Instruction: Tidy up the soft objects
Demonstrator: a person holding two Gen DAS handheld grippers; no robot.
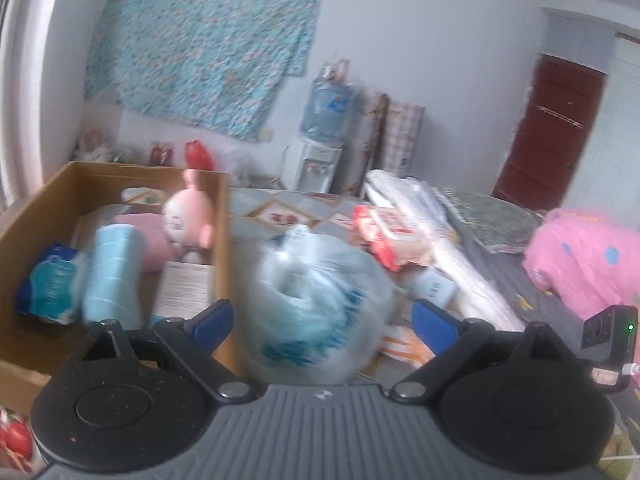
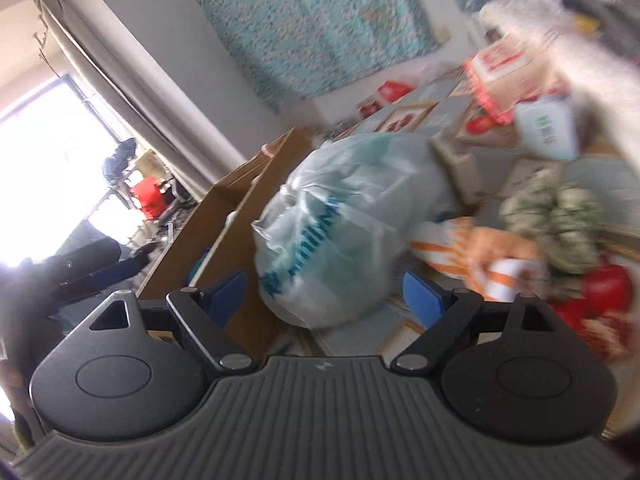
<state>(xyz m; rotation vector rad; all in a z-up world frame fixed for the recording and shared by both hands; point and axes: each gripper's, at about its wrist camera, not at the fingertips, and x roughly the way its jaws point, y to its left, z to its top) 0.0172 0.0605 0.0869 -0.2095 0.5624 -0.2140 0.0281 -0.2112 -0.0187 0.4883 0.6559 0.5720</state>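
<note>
While both pairs of tongs are spread wide and hold nothing, a tied plastic bag (image 1: 320, 300) of soft goods is framed between them. Seen from the left gripper (image 1: 322, 322), the bag sits at 12 o'clock, just beside a cardboard box (image 1: 222, 240) at 10 o'clock, where a pink plush toy (image 1: 188, 216) and a blue roll (image 1: 112, 276) are already packed. Seen from the right gripper (image 2: 324, 294), the bag (image 2: 340, 236) is again dead ahead, with an orange striped cloth (image 2: 472, 256) at 2 o'clock. A good grasp would likely be made at the knotted neck, squeezed gently, so the thin film is not torn.
</note>
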